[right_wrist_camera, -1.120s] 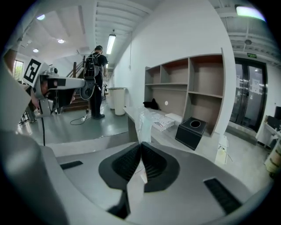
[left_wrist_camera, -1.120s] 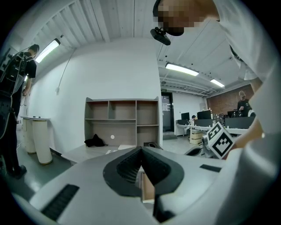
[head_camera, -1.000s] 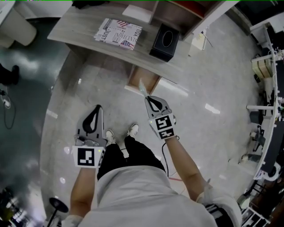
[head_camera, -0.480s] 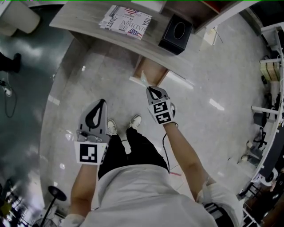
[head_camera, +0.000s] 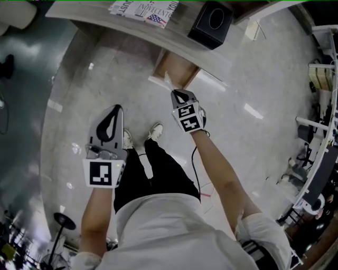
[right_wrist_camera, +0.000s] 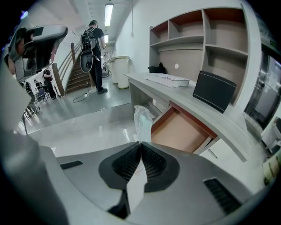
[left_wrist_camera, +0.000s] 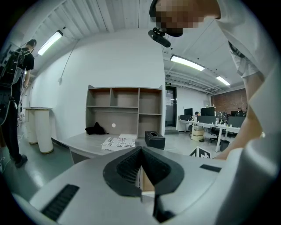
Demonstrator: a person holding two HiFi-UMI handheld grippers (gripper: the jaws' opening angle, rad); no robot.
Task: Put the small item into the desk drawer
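Note:
My right gripper (head_camera: 177,94) (right_wrist_camera: 140,144) is shut on a small clear plastic packet (right_wrist_camera: 142,121), which sticks up past the jaw tips just short of the open desk drawer (right_wrist_camera: 182,131). In the head view the packet (head_camera: 168,82) hangs by the drawer's (head_camera: 177,69) front left corner. The drawer is pulled out from under the grey desk (head_camera: 132,27) and shows a bare wooden bottom. My left gripper (head_camera: 112,114) (left_wrist_camera: 140,151) is held lower left over the floor, jaws together with nothing between them.
On the desk lie a printed newspaper (head_camera: 143,8) and a black tissue box (head_camera: 213,22). A shelf unit (right_wrist_camera: 206,35) stands behind the desk. The person's shoes (head_camera: 153,132) are on the glossy floor (head_camera: 68,105). People stand by the stairs (right_wrist_camera: 94,52) at the far left.
The right gripper with the packet has moved forward, closer to the open drawer. The head view has shifted toward the desk. The left gripper has stayed at the person's side.

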